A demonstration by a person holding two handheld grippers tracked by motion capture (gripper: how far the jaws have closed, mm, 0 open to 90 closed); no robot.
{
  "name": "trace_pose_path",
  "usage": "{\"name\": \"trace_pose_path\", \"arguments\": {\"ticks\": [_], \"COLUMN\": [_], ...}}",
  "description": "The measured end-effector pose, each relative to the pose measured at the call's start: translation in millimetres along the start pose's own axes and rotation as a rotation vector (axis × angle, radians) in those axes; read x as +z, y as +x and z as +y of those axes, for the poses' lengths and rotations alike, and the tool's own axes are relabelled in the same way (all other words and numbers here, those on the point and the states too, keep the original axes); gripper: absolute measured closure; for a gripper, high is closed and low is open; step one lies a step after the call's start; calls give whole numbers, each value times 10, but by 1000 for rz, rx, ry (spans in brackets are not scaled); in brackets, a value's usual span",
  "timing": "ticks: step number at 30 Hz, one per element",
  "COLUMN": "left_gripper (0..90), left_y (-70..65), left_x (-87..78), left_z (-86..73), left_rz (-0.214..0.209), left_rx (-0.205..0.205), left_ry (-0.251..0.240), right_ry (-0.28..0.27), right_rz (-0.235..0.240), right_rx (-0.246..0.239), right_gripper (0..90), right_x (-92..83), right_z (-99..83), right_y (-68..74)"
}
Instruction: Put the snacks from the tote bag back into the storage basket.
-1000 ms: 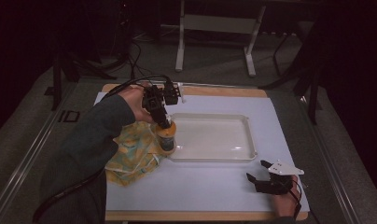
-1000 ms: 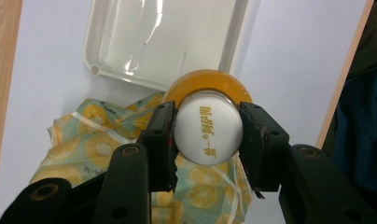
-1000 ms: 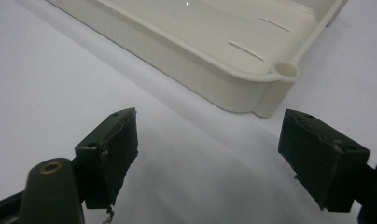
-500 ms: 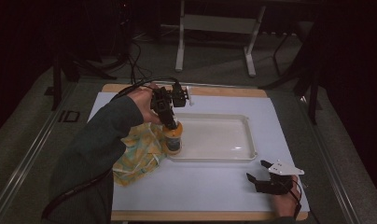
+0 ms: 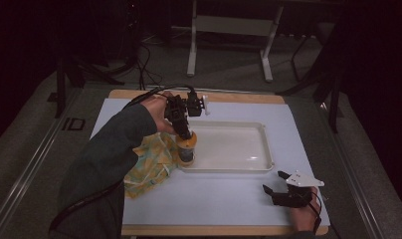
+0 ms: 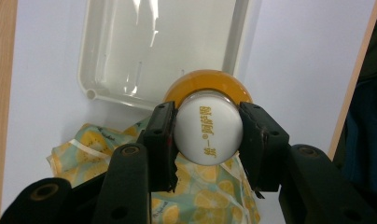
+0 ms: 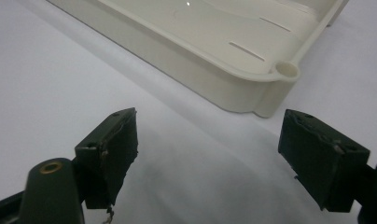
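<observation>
My left gripper (image 5: 185, 135) points down and is shut on the white cap of an orange bottle (image 5: 187, 148). In the left gripper view the pads press both sides of that cap, and the left gripper (image 6: 208, 133) holds the bottle (image 6: 205, 84) above the tray's left rim. A white tray (image 5: 261, 142) lies in the middle of the table, its rim (image 6: 91, 88) below the bottle. A lemon-print cloth (image 5: 149, 162) lies left of the tray. My right gripper (image 5: 278, 186) rests open near the table's front right edge, with nothing between its jaws (image 7: 210, 154).
A white sheet (image 5: 229, 199) covers the wooden tabletop (image 5: 239, 97). The tray's corner (image 7: 287, 70) lies just ahead of the right gripper. Stands and cables sit on the dark floor behind the table.
My left gripper has carried the bottle rightward, from over the cloth to the tray's left rim. The right gripper has not moved.
</observation>
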State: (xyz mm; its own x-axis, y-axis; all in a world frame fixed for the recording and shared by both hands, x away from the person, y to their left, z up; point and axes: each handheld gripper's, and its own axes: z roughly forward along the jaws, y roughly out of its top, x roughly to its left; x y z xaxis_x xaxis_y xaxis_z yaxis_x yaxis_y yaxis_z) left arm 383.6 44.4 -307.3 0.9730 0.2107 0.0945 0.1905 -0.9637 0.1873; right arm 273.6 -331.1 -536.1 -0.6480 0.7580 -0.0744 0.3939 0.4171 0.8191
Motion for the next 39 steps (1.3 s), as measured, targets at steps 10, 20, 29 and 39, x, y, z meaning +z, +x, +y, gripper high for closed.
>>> {"name": "trace_pose_path", "arguments": {"ticks": [10,20,29,39], "left_gripper": [591,591,591,591], "left_y": [13,17,9,21], "left_x": [77,171,265,352], "left_z": [54,104,118,106], "left_rz": [12,28,12,-3], "left_rx": [9,20,26,24], "left_ry": [-18,-31,-15,-2], "right_ry": [0,-1,-3,-4], "right_rz": [2,2,1,2], "right_rx": [0,-1,-3,-2], "right_gripper": [194,194,194,194], "right_x": [-2,-3,-4,-5], "right_z": [0,-1,-1,-2], "right_y": [-1,0,0,-2]}}
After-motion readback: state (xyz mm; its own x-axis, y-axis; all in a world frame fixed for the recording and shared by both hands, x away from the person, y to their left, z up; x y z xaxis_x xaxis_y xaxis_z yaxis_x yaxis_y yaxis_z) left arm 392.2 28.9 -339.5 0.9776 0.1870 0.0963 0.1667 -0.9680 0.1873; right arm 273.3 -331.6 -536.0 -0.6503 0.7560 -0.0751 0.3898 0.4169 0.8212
